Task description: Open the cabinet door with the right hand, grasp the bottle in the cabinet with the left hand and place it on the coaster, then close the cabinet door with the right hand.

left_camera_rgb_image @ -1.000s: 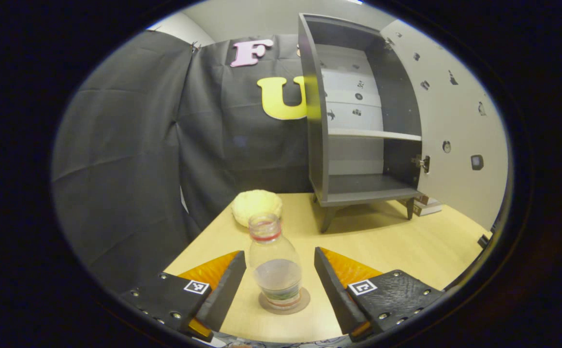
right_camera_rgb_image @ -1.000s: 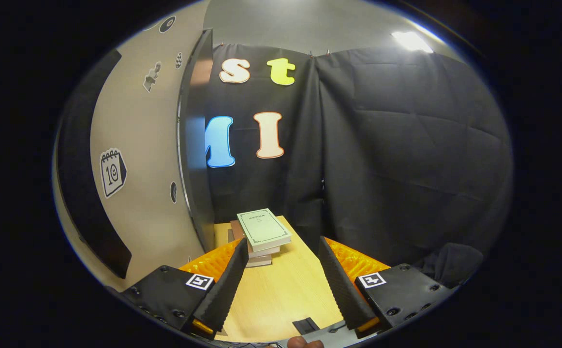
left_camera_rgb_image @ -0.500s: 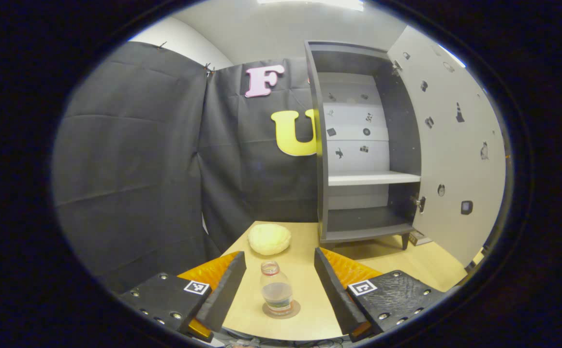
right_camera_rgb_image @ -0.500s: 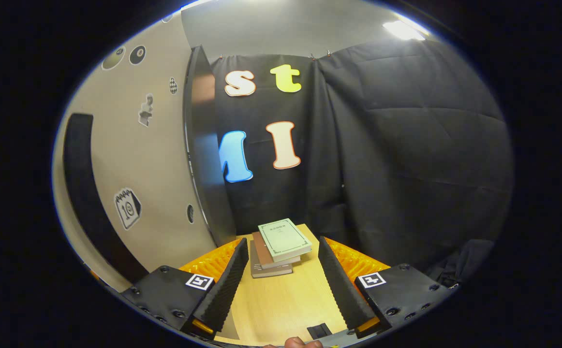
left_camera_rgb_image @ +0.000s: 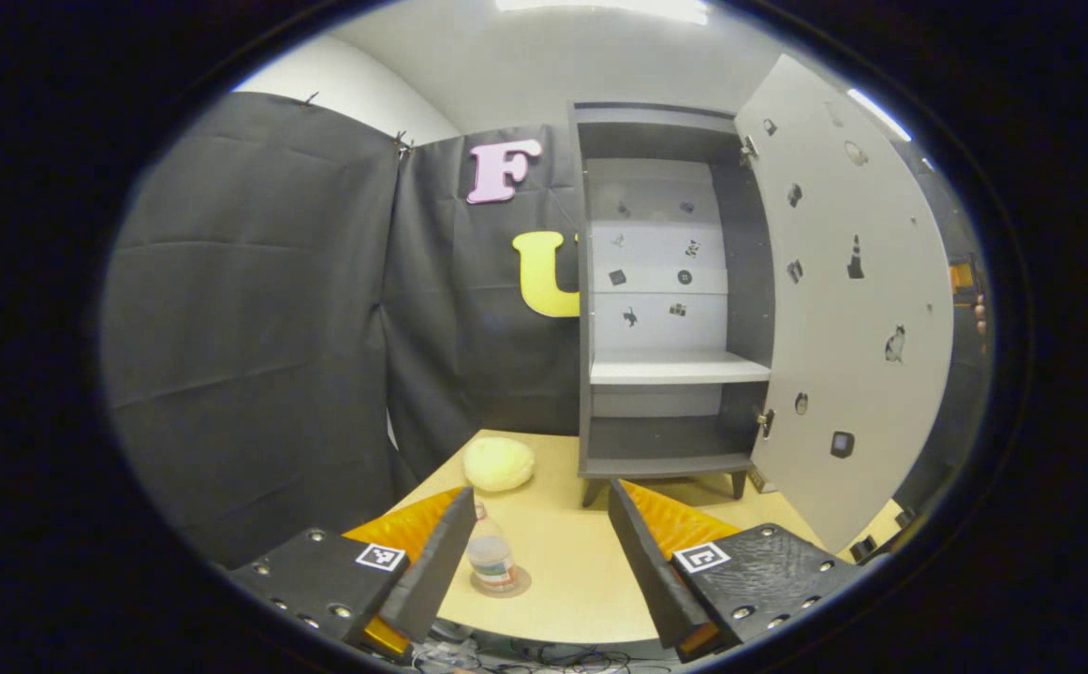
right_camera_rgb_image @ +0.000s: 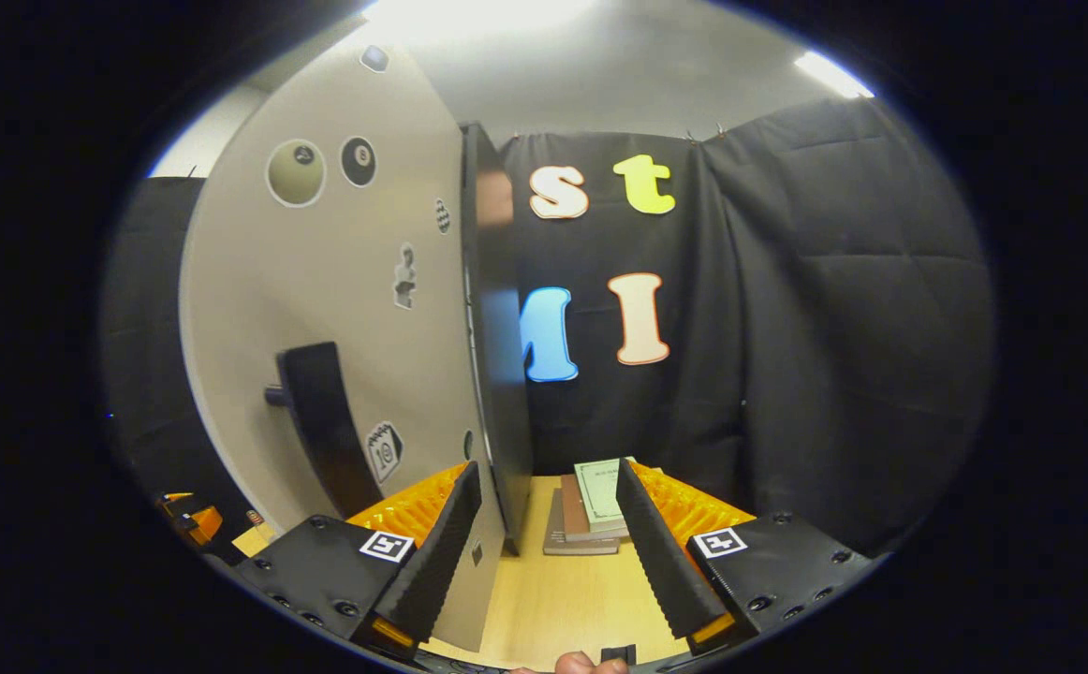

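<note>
We see the left gripper (left_camera_rgb_image: 536, 548) spread wide with nothing between its fingers. The bottle (left_camera_rgb_image: 491, 559) stands upright on the coaster (left_camera_rgb_image: 503, 582) on the table (left_camera_rgb_image: 563, 562), just inside the left-hand finger at about 7 o'clock in the left gripper view, partly hidden behind that finger; we cannot tell whether it touches it. A pale yellow lump (left_camera_rgb_image: 499, 463) lies beyond the bottle, near the table's far edge.

The right gripper (right_camera_rgb_image: 549, 538) is also wide open and grips nothing. In the right gripper view the free edge of the cabinet door (right_camera_rgb_image: 357, 328) falls between its fingers, close to the left-hand one; contact is not clear. The door's dark handle (right_camera_rgb_image: 319, 421) sits at about 9 o'clock, apart from the fingers. A stack of books (right_camera_rgb_image: 586, 510) lies ahead, partly covered by the right-hand finger.

In the left gripper view the cabinet (left_camera_rgb_image: 666, 300) stands at 1 o'clock, its door swung out towards 3 o'clock and both shelves bare. Open tabletop lies between bottle and cabinet legs. At the bottom of the right gripper view a fingertip (right_camera_rgb_image: 591, 665) is cut off.
</note>
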`<action>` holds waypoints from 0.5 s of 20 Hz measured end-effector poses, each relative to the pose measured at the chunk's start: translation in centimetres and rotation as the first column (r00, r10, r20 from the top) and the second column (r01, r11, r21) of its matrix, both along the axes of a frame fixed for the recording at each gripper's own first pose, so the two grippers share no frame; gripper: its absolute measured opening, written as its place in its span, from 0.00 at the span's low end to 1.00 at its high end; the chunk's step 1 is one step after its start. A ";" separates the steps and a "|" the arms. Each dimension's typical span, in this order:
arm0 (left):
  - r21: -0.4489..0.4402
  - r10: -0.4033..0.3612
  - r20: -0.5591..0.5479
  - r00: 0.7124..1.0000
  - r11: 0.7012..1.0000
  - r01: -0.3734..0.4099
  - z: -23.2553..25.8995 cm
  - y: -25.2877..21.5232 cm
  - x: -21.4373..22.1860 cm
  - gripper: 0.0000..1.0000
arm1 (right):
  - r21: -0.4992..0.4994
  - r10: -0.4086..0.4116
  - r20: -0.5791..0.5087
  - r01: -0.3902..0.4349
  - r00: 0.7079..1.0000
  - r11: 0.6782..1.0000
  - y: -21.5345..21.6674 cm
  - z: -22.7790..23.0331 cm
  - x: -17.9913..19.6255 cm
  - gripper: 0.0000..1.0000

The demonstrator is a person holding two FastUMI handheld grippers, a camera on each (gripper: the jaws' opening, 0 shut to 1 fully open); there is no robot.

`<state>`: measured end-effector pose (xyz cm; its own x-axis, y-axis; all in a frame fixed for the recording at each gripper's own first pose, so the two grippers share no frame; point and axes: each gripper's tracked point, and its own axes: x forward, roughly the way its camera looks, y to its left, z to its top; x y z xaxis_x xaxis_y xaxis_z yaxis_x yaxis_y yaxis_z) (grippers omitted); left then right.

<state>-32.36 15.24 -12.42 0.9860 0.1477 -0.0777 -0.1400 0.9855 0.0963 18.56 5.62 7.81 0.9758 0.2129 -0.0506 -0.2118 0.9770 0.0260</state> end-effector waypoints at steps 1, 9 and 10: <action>0.004 0.011 0.000 1.000 1.000 -0.011 0.2 -0.5 -0.6 0.85 | -0.009 0.027 0.013 -0.027 1.000 1.000 0.6 0.2 0.0 0.92; -0.075 0.094 -0.014 0.995 0.993 -0.095 0.2 -0.2 -1.4 0.86 | -0.020 0.086 -0.016 -0.086 0.996 0.996 3.3 -0.1 -0.2 0.85; -0.064 0.105 -0.017 0.994 0.992 -0.105 0.2 0.6 -1.0 0.85 | -0.012 0.095 -0.022 -0.095 0.995 0.995 4.1 -0.1 -0.3 0.85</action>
<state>-33.40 15.81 -12.22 0.9640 0.2446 -0.1039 -0.2421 0.9696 0.0358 18.28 9.76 7.75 0.9499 0.3037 -0.0742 -0.3032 0.9527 0.0189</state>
